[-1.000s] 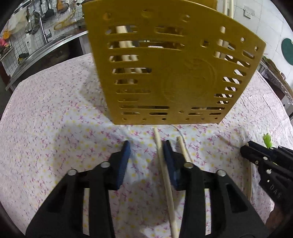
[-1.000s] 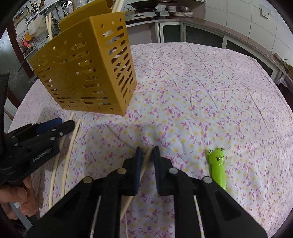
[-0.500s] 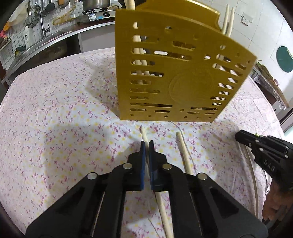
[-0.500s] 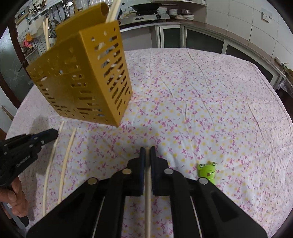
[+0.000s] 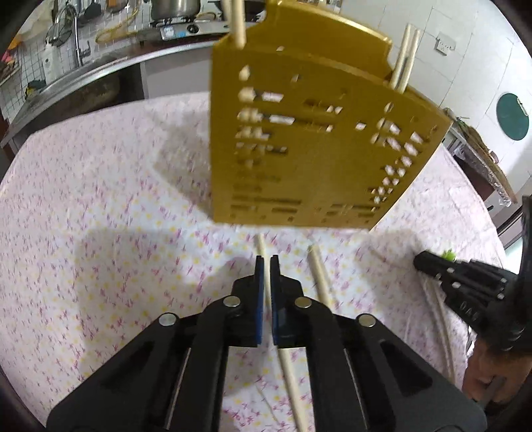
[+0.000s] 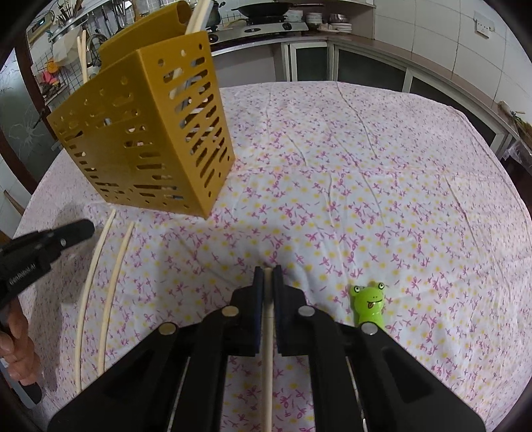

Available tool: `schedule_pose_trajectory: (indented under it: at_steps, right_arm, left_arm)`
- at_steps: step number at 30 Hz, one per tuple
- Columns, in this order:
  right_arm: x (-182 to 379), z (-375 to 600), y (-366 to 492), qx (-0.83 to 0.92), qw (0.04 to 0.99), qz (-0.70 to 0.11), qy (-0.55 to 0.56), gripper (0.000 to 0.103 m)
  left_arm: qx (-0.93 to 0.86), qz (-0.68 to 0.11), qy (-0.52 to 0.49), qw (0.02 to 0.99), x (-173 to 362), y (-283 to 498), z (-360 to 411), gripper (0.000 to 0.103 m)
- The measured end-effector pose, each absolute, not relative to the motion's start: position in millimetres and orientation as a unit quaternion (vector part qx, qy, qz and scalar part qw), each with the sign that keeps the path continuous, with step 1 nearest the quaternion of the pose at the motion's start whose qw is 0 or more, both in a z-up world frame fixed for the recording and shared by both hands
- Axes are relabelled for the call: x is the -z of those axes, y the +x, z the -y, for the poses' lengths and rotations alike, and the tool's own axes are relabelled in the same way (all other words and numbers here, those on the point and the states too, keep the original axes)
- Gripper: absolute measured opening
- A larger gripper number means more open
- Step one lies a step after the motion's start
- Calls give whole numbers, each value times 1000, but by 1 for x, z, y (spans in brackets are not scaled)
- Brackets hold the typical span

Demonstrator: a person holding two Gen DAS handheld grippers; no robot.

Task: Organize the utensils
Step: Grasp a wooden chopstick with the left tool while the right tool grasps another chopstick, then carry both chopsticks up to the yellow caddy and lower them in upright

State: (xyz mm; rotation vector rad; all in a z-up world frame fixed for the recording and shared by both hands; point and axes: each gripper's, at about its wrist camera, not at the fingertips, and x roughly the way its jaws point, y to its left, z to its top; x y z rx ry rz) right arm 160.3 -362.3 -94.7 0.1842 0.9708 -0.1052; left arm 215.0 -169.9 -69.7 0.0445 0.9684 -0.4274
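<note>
A yellow slotted utensil holder (image 5: pixel 309 139) stands on the flowered tablecloth with several chopsticks in it; it also shows in the right wrist view (image 6: pixel 149 139). My left gripper (image 5: pixel 267 262) is shut on a pale chopstick (image 5: pixel 261 247) just in front of the holder. A second chopstick (image 5: pixel 319 275) lies to its right on the cloth. My right gripper (image 6: pixel 267 274) is shut on another chopstick (image 6: pixel 268 332), to the right of the holder. Both loose chopsticks (image 6: pixel 109 282) show in the right wrist view beside the left gripper.
A green frog-shaped item (image 6: pixel 369 304) lies on the cloth right of my right gripper. The tablecloth (image 6: pixel 365 166) covers a round table. A kitchen counter with a sink (image 5: pixel 73 76) and a stove (image 6: pixel 266 23) runs behind it.
My left gripper closed on the chopstick in front of the holder and moved closer to it. My right gripper stayed shut on its chopstick and moved a little.
</note>
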Motion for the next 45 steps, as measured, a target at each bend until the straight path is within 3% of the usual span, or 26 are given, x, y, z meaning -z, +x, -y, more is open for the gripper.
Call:
schedule_pose_trajectory:
  at_steps: [7,13,20,26,45]
  right_arm:
    - [97,364,162,51,879,-465,89,6]
    - [98,365,163,49,879,-465,90,6]
    - [100,366,161,46,880,-464,92,6]
    - [88,370,156,37,887,-448,107,6]
    - [-22,364,103,10,947,-304,102,6]
  left_arm:
    - [195,-487,38,851,88,233,190,21]
    - [187,-484,44,853,90,238,196,22]
    - [177,-472,57,862,93,234,191,4]
    - [180,-464,45,866,82,228,183,4]
    - [211,-342,7,916,-29,173,152,4]
